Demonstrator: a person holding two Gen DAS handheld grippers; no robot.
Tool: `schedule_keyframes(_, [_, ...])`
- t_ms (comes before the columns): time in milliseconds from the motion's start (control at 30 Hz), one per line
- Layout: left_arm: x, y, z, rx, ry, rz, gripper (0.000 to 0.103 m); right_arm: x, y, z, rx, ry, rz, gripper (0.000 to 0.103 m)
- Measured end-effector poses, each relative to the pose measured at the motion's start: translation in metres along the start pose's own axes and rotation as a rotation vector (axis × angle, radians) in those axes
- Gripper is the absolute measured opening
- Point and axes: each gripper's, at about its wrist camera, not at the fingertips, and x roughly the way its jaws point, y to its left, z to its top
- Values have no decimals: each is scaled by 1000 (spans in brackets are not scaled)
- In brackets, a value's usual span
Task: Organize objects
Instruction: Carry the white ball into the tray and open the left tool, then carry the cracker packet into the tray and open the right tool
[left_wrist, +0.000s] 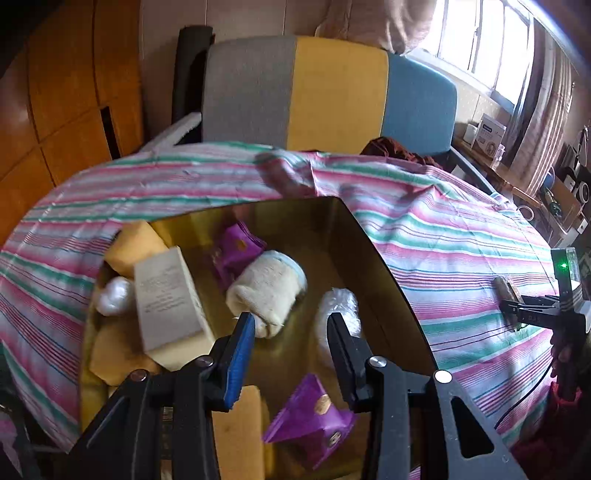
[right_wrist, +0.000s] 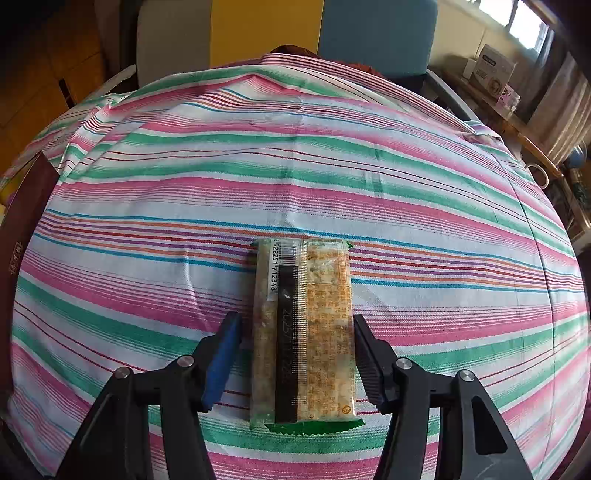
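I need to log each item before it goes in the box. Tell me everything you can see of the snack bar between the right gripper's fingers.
The snack bar is a long, flat, sealed packet in clear plastic with green crimped ends, a dark centre strip and a printed barcode; pale, grainy contents show through. It lies flat on the striped cloth, lengthwise along the right gripper, whose open fingers flank it: a gap shows on the left, and the right looks very close or just touching.
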Motion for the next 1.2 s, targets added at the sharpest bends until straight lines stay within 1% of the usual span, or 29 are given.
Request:
schedule_keyframes(33, [-5,2,0,3,-13,1,41,0,1,1,4,6,1,56])
schedule_keyframes(100, [-12,7,0,2,-28,0,41,-1,4,3,9,20,0,48])
schedule_keyframes(200, [-18,12,-2,-8,-38,-11,41,-2,11,5,18,37,-22,48])
schedule_keyframes(267, [-22,15,-3,-14,-46,-16,41,-3,12,4,46,43,-26,47])
schedule_keyframes(433, [-29,24,-7,-28,-59,-23,41,-15,23,5,90,41,27,47])
schedule_keyframes(567, [-35,32,-10,-41,-71,-24,41,-38,45,13,108,-6,114,47])
schedule_keyframes(700, [-40,40,-13,-58,-79,-20,41,-66,89,21,68,-61,193,47])
schedule_keyframes(900, [-44,55,-19,-87,-81,-11,44,-102,179,36,-54,-130,320,48])
schedule_keyframes(1067, [-47,76,-26,-136,-80,16,45,-110,251,40,-157,-141,391,48])
schedule_keyframes(1200, [-50,95,-32,-173,-88,54,45,-97,296,39,-205,-107,424,48])
